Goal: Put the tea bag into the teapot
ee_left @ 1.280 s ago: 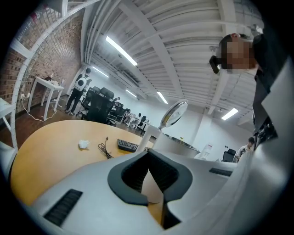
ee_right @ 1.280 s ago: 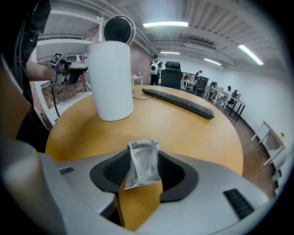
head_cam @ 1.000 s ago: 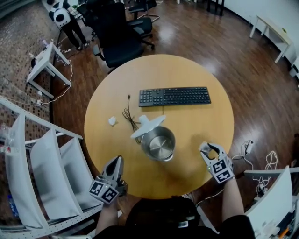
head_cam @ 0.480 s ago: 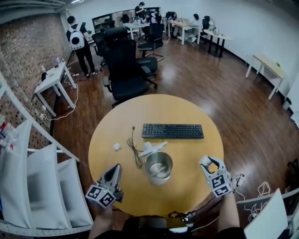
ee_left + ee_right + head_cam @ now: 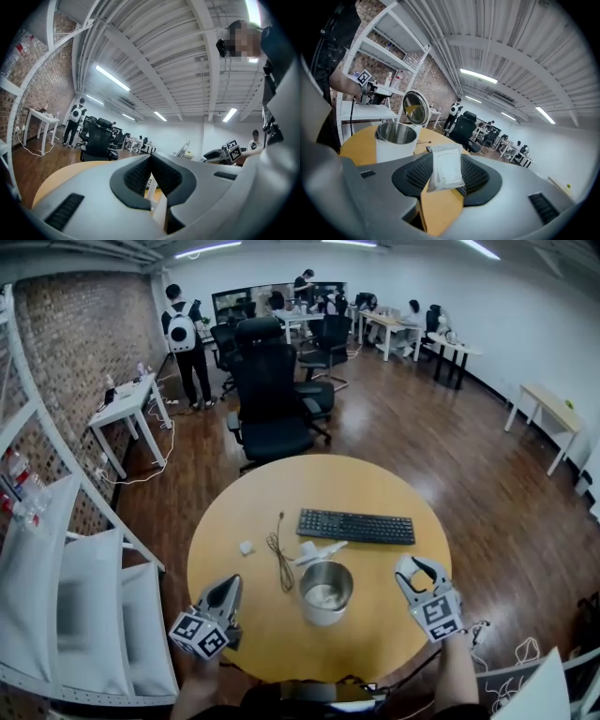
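A steel teapot (image 5: pixel 325 592) stands open on the round wooden table (image 5: pixel 375 488), its lid (image 5: pixel 319 551) tipped up behind it. My right gripper (image 5: pixel 413 568) is to the right of the pot, low over the table. In the right gripper view it (image 5: pixel 445 161) is shut on a white tea bag (image 5: pixel 446 174) that stands upright between the pads, with the teapot (image 5: pixel 396 138) ahead to the left. My left gripper (image 5: pixel 232 583) is left of the pot, near the table's edge. Its jaws (image 5: pixel 151 159) are closed together on nothing.
A black keyboard (image 5: pixel 356 526) lies beyond the pot, with a thin black cable (image 5: pixel 278 554) and a small white scrap (image 5: pixel 246 547) to its left. A black office chair (image 5: pixel 272 418) stands behind the table and white shelving (image 5: pixel 56 568) at the left. People stand farther back.
The head view has tilted upward and shows more of the room. Both grippers keep their places beside the teapot.
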Demonstrator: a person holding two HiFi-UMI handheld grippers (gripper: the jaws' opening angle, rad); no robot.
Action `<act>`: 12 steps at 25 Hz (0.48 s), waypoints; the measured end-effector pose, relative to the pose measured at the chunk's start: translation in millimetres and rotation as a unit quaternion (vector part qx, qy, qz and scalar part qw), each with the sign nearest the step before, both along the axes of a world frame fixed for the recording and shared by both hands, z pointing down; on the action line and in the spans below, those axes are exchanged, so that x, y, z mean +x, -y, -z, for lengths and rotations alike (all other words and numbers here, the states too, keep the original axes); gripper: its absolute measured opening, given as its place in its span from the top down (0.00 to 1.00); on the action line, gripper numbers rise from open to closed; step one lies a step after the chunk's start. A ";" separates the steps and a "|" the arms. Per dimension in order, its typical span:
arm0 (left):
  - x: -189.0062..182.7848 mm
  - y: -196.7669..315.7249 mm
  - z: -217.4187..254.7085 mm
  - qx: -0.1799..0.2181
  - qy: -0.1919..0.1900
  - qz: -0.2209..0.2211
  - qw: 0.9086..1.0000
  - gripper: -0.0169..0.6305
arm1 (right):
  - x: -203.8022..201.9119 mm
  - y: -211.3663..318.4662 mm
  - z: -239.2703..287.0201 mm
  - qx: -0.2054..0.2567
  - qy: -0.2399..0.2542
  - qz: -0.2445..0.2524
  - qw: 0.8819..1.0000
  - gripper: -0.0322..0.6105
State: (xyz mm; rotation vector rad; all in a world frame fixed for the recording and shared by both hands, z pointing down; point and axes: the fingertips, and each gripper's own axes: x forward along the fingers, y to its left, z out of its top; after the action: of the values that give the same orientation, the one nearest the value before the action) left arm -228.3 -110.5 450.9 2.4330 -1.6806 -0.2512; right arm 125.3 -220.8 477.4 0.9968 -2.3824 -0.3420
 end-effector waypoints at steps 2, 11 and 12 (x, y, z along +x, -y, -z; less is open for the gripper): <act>-4.6 -3.9 1.4 0.002 0.000 0.008 1.000 0.98 | -13.9 -0.3 5.2 0.007 -0.001 0.017 1.000 0.65; -17.8 -30.3 -6.7 -0.010 -0.004 0.043 0.999 0.98 | -90.1 -16.9 5.1 -0.025 0.052 0.104 0.993 0.65; -19.4 -33.2 -6.3 -0.011 -0.003 0.047 0.999 0.98 | -96.8 -19.5 4.1 -0.029 0.055 0.112 0.992 0.65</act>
State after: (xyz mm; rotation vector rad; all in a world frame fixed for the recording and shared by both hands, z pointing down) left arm -247.7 -77.3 457.3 2.3389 -1.7868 -0.2517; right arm 28.5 -201.3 473.4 0.7400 -2.5969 -0.3029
